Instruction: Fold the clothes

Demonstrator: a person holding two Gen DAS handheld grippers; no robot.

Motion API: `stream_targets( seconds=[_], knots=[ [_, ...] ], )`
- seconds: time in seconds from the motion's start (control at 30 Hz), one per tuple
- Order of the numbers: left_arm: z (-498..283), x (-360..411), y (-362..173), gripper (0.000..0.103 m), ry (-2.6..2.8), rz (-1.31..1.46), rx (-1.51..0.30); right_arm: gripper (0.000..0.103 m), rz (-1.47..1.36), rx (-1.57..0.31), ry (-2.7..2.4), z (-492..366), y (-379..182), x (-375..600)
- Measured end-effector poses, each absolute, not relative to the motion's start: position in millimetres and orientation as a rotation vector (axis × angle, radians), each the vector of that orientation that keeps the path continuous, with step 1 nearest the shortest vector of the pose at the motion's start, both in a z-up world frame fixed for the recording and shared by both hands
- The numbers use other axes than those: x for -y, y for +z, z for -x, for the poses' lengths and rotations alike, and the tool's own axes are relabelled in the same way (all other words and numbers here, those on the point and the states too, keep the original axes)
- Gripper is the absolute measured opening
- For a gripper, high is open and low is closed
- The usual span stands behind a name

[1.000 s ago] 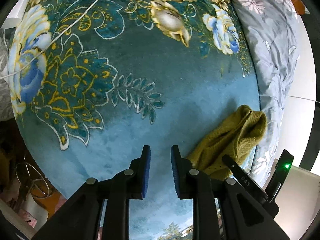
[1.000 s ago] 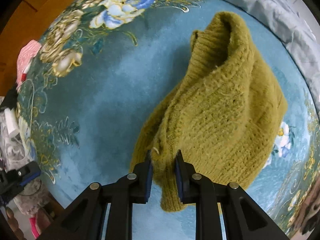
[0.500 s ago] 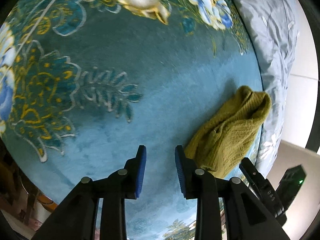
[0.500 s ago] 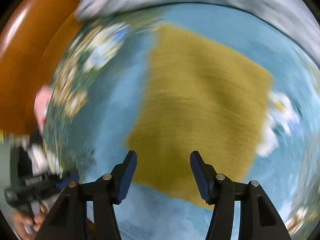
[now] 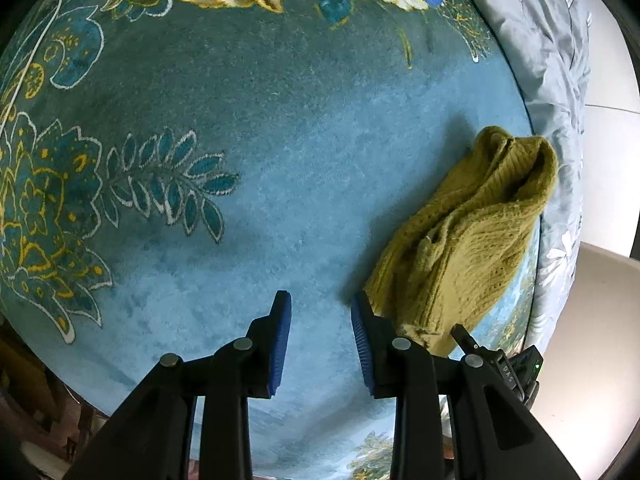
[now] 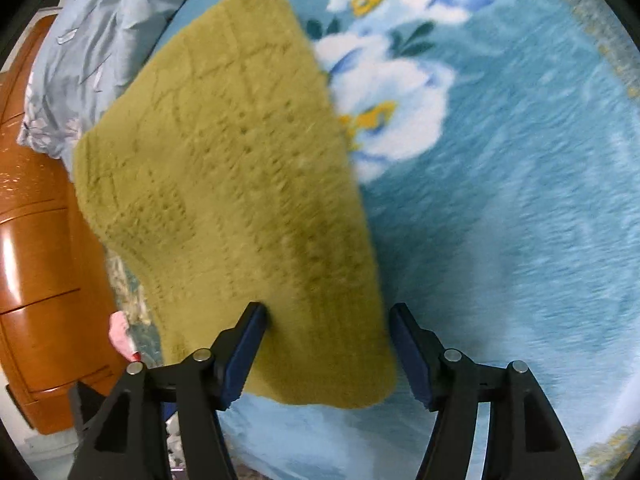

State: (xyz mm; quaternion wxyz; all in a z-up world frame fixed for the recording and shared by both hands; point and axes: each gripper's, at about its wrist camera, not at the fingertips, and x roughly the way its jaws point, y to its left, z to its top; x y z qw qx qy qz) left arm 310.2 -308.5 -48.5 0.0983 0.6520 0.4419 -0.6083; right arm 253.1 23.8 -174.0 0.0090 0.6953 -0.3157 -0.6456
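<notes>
An olive-green knitted sweater (image 5: 464, 236) lies bunched on a teal floral blanket (image 5: 260, 128), to the right of my left gripper (image 5: 322, 312). The left gripper is open and empty, its right finger just beside the sweater's lower edge. In the right wrist view the sweater (image 6: 240, 168) lies flat and folded on the blanket (image 6: 500, 200). My right gripper (image 6: 328, 324) is wide open just above the sweater's near edge, holding nothing.
A grey flowered quilt (image 5: 556, 80) lies along the blanket's far right side and shows in the right wrist view (image 6: 92, 40). An orange wooden headboard or cabinet (image 6: 36, 260) stands at the left. A pink item (image 6: 122, 330) lies by the bed edge.
My right gripper opened and let go of the sweater, then swung round over it. My left gripper opened slightly and moved nearer the sweater.
</notes>
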Motion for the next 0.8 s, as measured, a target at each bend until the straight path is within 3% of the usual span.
stream_targets(
  seconds=[0.17,0.3,0.33,0.5,0.8],
  knots=[
    [-311,299,-47,0.032,-1.797,-1.922,-1.323,0.064,-2.182,1.116,-2.018,-257,-180,-17],
    [-311,289,-43,0.032,-1.804,-1.918,-1.330,0.033,-2.195,1.128,-2.037,-255,-173,-14],
    [-311,287,-42,0.032,-1.806,-1.916,-1.331,0.030,-2.187,1.099,-2.042,-254,-168,-12],
    [-316,280,-39,0.032,-1.795,-1.897,-1.357,0.028,-2.157,0.991,-2.022,-246,-144,-17],
    [-296,253,-31,0.032,-1.859,-1.919,-1.393,0.028,-2.283,0.175,-2.116,-143,-98,-80]
  ],
)
